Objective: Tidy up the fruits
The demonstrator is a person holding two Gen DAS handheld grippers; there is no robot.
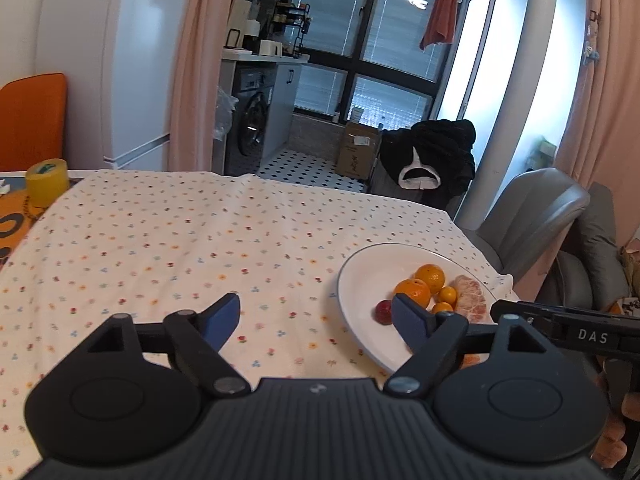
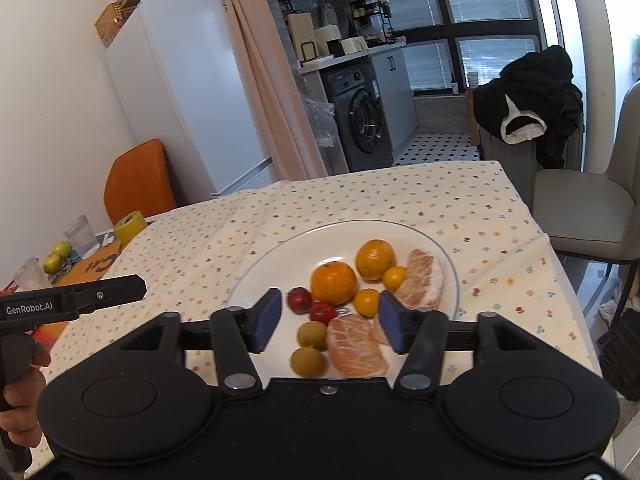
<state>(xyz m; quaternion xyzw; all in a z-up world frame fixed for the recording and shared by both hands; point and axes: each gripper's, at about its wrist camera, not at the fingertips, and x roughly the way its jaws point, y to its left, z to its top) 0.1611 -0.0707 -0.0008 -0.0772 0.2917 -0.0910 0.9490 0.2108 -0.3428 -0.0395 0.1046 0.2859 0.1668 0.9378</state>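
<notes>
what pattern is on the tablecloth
Cream tablecloth dotted with tiny multicoloured flowers, clearest in the left wrist view.

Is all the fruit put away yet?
Nearly: oranges, pomelo pieces, small red fruits and brown ones already sit on the white plate. Both grippers, left and right, are open and empty. Two green fruits remain at the table's far left.
</notes>
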